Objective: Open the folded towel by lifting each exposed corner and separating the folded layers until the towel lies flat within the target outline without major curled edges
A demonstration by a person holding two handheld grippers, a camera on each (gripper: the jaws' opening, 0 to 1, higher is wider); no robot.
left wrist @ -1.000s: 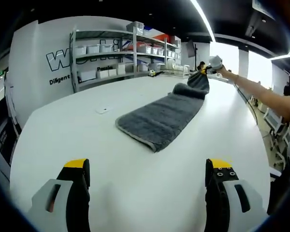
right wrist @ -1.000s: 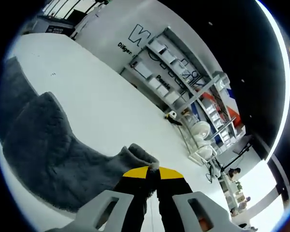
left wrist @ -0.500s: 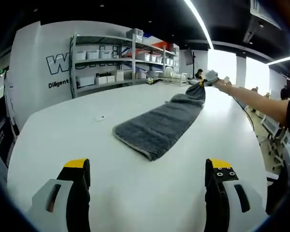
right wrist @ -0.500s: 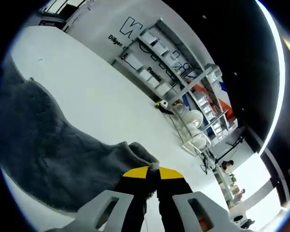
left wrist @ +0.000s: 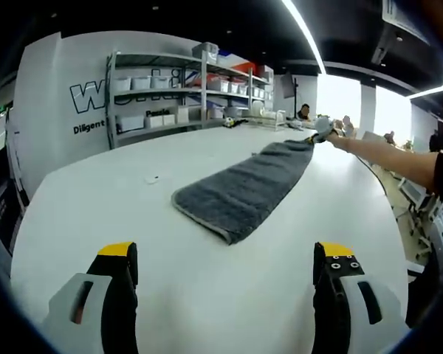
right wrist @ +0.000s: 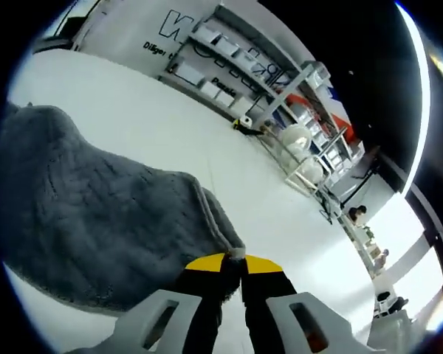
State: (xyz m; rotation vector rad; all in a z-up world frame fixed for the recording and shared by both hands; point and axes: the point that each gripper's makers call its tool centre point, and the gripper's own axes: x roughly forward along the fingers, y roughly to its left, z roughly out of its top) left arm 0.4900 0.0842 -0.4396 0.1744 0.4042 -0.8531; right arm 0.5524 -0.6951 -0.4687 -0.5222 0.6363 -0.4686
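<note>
A grey towel lies stretched out in a long strip on the white table, in the left gripper view. My left gripper hovers open near the table's front, well short of the towel's near end. At the far end my right gripper, held by an outstretched arm, is shut on the towel's far corner. In the right gripper view the towel spreads to the left from the shut jaws, where my right gripper pinches its corner low over the table.
Metal shelves with white bins stand behind the table against a wall with lettering. A small white object lies on the table left of the towel. People stand far off.
My right gripper has pulled the towel's far corner away and down, so the raised fold has flattened and the towel now lies as a longer strip. My left gripper has stayed open.
</note>
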